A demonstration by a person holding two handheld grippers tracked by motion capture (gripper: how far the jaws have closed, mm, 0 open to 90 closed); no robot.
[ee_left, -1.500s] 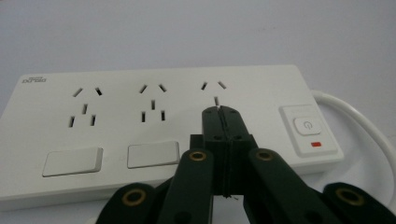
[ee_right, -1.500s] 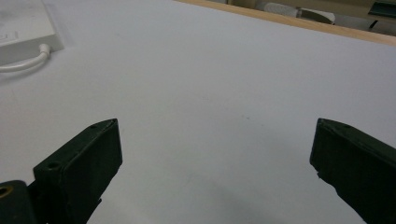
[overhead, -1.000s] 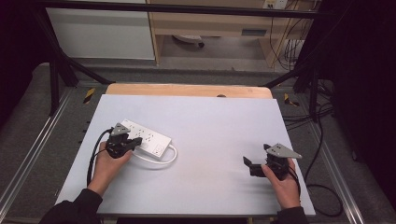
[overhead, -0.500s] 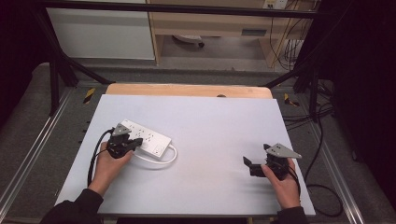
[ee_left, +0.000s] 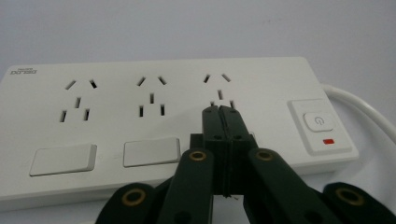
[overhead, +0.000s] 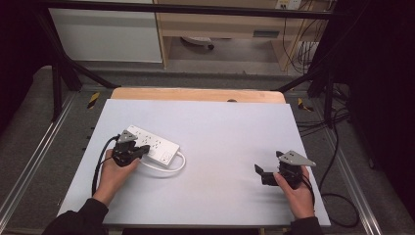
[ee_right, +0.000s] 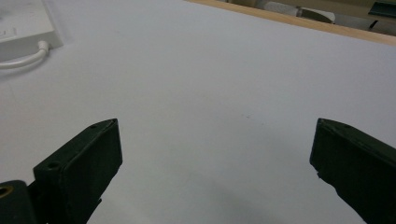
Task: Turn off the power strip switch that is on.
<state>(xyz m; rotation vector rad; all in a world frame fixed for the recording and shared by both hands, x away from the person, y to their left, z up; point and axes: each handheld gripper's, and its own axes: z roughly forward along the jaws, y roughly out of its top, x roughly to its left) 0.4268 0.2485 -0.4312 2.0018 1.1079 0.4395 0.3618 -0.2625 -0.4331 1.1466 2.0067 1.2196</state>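
A white plastic power strip (overhead: 149, 145) with three sockets, rocker switches and a main power button lies flat on the left half of a pale grey worktop (overhead: 220, 132), angled slightly, its white cable (overhead: 173, 166) looping off its right end.

The left tongs (ee_left: 220, 114) are fully closed, jaws pressed together with nothing between them. Their tip rests over the strip's third socket, just above where a third rocker switch (ee_left: 252, 138) should sit. The right tongs (ee_right: 212, 158) rest near the worktop's right edge, well apart from the strip, jaws spread wide and empty.

The work in hand looks like pressing a switch with the closed tip. The narrow tip could slide off the smooth switch face, or poke into the socket slots (ee_left: 219, 95) just above it. Pressing at an angle could also push the unheld strip across the worktop, since the right tongs are not bracing it.

The third rocker switch is almost wholly hidden behind the left tongs, so whether the tip touches it cannot be told. The small lettering at the strip's corner is unreadable.
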